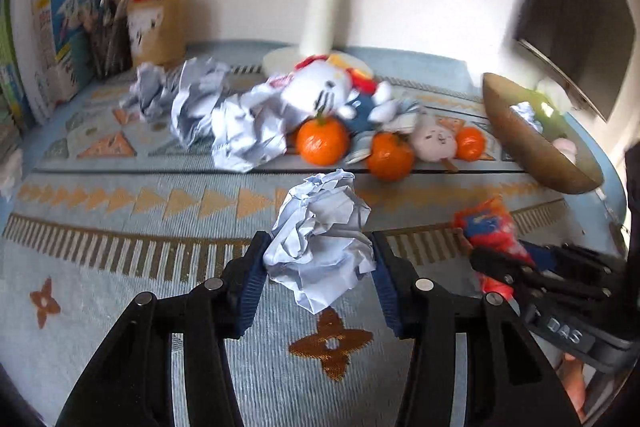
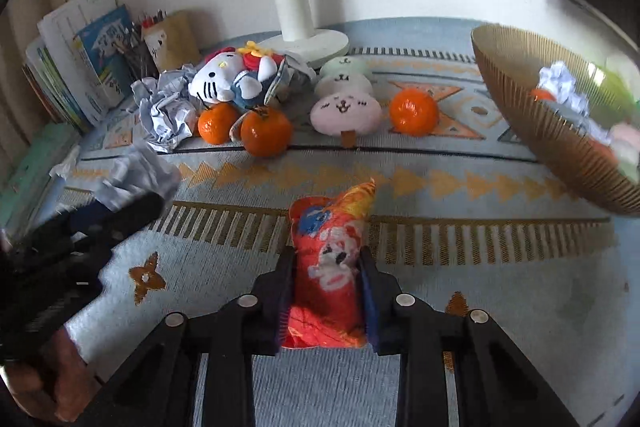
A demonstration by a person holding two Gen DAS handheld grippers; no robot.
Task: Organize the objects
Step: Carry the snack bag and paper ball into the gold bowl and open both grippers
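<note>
Left wrist view: left tool pinching a crumpled white paper ball above the patterned blue counter, gold ribbed bowl at far right. Right wrist view: right tool clamped on a red printed snack packet, three oranges and plush toys beyond.

Both wrist cameras look steeply down and forward along their fingers, close over the patterned tablecloth, sharing the tangerines, plush cat and lamp base.
</note>
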